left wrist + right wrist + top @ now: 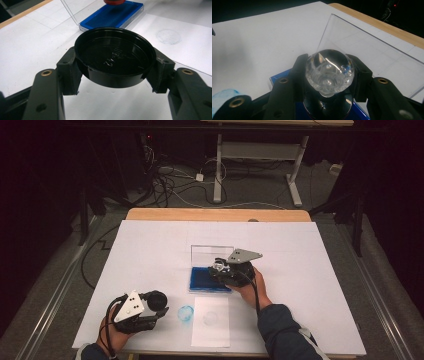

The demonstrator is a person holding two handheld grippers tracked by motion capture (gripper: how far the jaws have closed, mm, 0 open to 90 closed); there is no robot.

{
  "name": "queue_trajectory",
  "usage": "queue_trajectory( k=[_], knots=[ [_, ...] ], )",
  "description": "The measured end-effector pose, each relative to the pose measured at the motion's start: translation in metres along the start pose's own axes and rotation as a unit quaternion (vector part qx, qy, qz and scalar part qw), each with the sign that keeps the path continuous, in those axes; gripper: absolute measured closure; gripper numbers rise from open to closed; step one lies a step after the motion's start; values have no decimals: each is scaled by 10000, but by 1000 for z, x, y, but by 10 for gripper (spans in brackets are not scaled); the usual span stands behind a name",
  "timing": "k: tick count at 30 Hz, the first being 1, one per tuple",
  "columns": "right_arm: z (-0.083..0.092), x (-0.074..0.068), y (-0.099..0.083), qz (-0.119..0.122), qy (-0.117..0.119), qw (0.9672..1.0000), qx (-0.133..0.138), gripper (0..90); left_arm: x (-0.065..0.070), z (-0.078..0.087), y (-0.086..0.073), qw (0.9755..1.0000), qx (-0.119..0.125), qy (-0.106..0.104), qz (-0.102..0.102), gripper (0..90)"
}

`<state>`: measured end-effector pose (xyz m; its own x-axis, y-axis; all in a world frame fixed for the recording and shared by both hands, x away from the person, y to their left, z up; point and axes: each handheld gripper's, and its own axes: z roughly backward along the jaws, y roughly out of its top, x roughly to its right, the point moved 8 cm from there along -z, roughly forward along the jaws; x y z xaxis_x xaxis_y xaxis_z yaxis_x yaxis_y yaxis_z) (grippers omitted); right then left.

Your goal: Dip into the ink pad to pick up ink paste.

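R tongs [329, 72] pinching clear stamp knob [329, 71], pressing it into blue ink pad [210, 280], prob. loading ink. L tongs [113, 72] gripping black cap [113, 58], keeping it clear of paper sheet [211, 322] on desk [150, 250].

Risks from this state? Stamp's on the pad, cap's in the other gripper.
1. The right gripper holds the stamp by its rounded clear knob; it may slip or tilt on the ink pad.
2. The open clear lid stands right behind it; a lift could knock it.
3. The left gripper pinches the cap by its rim; it could pop out.
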<state>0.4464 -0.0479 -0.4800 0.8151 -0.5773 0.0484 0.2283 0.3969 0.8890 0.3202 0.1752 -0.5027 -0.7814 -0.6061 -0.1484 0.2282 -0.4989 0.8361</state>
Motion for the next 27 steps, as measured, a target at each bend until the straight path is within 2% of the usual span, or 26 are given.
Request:
queue_trajectory(
  k=[12, 27],
  knots=[
    [2, -5, 7, 76, 42, 9999, 59, 565, -1, 0, 0, 10000, -1, 3, 7, 361],
    [-12, -5, -12, -51, 29, 9999, -116, 565, -1, 1, -1, 10000, 5, 9, -10, 361]
  ],
)
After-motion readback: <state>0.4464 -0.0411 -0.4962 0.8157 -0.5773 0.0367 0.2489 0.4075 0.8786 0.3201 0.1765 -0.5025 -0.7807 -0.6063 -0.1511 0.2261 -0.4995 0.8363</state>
